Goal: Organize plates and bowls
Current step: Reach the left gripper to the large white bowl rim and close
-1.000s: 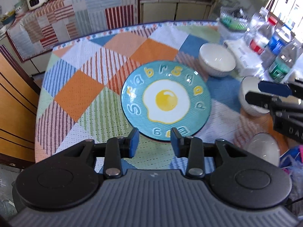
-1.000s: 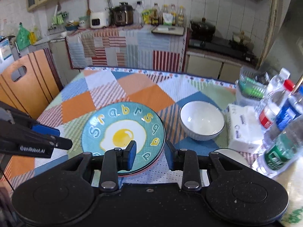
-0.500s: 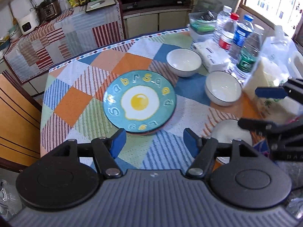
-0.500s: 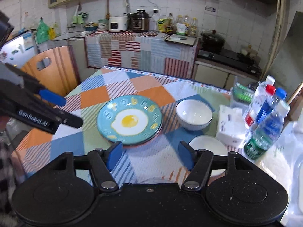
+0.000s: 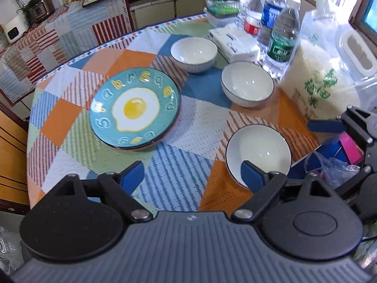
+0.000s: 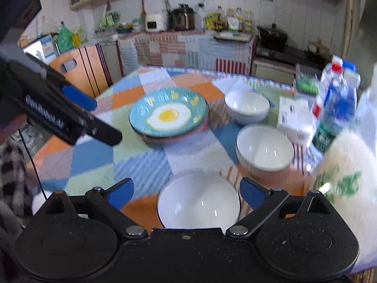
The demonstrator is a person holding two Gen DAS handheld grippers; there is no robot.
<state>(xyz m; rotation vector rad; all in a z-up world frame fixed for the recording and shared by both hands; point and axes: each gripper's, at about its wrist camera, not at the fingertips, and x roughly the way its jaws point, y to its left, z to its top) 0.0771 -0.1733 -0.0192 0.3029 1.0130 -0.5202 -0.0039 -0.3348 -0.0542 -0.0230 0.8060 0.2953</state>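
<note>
Both claws are mid-spread right now, jaws opening wide with nothing pinched in either one. The left claw hangs over the patchwork tablecloth near the table's front edge, only bare cloth between its blue tips, though its right tip overlaps the near bowl from this angle. The right claw sits over that same near bowl, with the bowl showing in the gap between its tips but not touched. Out from there, at about 11 o'clock from the left claw, is the blue fried-egg plate, sitting on top of at least one more plate, a reddish rim peeking out underneath. At around 1 o'clock there's a second white bowl, and a third bowl further back toward 12. Water bottles, a tissue pack and a big bag of rice crowd the table's right side.
</note>
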